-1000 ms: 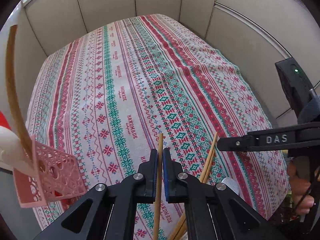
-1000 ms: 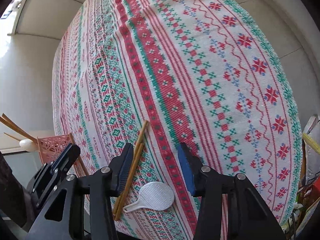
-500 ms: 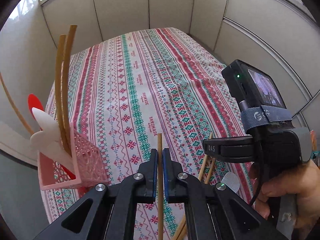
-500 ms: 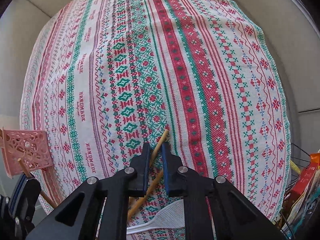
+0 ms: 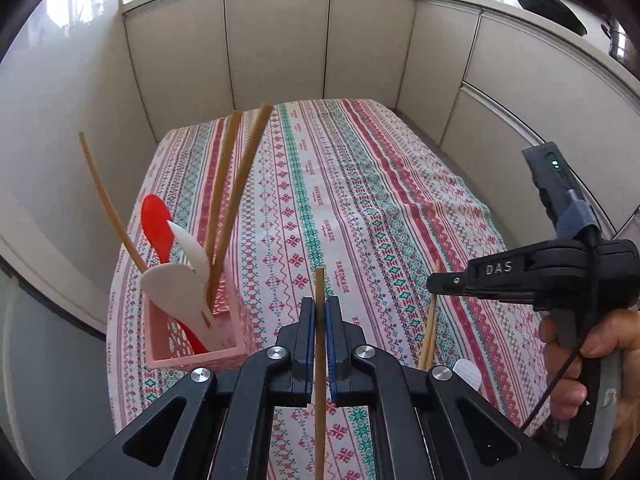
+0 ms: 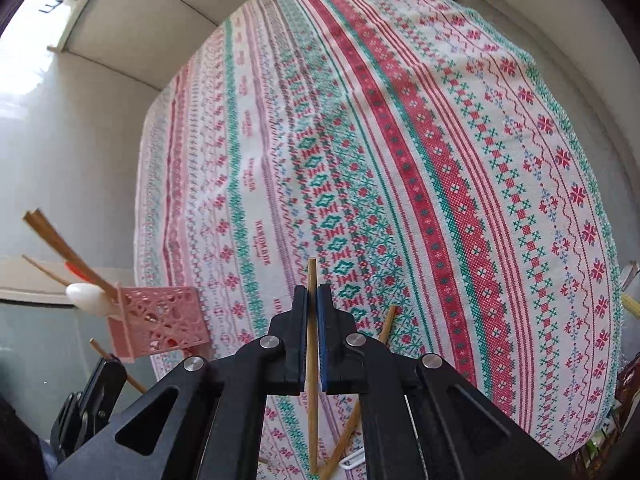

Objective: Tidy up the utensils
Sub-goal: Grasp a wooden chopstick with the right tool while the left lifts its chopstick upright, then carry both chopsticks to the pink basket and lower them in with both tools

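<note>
Jaws of the right gripper (image 6: 312, 304), wide a second earlier, had shut on a wooden chopstick (image 6: 311, 360). The left gripper (image 5: 320, 312) stayed clamped on its own chopstick (image 5: 320, 380). Both hands had risen and pointed steeply down at the patterned tablecloth (image 5: 360, 184). Another chopstick (image 6: 362, 396) lay below; the pink basket (image 5: 192, 344) of utensils stood left.

Bright daylight — fisheye-warped, vignetted edges.
</note>
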`<move>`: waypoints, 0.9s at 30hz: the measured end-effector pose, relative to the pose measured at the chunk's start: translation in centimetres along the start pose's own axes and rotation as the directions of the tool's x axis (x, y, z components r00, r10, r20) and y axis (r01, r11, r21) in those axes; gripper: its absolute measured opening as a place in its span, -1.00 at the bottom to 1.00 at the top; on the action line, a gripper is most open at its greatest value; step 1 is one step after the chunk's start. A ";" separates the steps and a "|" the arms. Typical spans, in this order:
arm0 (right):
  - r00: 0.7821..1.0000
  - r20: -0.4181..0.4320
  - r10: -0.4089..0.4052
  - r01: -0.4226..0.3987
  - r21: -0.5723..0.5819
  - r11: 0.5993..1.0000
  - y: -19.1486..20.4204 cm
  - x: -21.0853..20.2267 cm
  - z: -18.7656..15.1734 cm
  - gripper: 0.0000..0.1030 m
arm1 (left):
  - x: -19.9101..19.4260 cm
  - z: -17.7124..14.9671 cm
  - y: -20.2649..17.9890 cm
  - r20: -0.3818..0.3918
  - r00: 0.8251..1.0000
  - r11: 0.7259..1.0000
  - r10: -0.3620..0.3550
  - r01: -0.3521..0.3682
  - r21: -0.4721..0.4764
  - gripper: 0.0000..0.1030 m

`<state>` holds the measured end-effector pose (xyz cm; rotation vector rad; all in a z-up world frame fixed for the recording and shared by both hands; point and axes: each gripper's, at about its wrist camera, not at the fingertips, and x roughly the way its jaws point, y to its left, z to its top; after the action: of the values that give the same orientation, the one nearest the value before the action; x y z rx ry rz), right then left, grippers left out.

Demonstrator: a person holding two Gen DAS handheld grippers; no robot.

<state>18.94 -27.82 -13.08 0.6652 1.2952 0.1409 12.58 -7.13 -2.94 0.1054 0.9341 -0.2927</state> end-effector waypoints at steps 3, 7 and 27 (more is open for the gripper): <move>0.998 0.060 0.033 -0.030 -0.061 0.998 1.2 -3.1 -1.3 -0.91 | -1.5 0.1 0.2 0.037 0.999 1.000 -0.005 0.005 0.001 -0.91; 0.988 0.140 0.072 -0.053 -0.129 0.990 1.8 -6.8 -3.0 -0.91 | -3.5 -0.2 0.2 0.086 0.996 1.000 -0.003 0.002 0.013 -0.91; 0.892 0.436 0.118 0.027 -0.313 0.949 4.7 -15.7 -8.5 -0.91 | -9.6 0.4 0.7 0.275 0.961 0.999 0.002 0.008 -0.035 -0.91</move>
<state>7.77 -27.94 1.64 0.4215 0.7836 0.2117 7.69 -4.62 5.01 0.0287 0.6624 -0.2852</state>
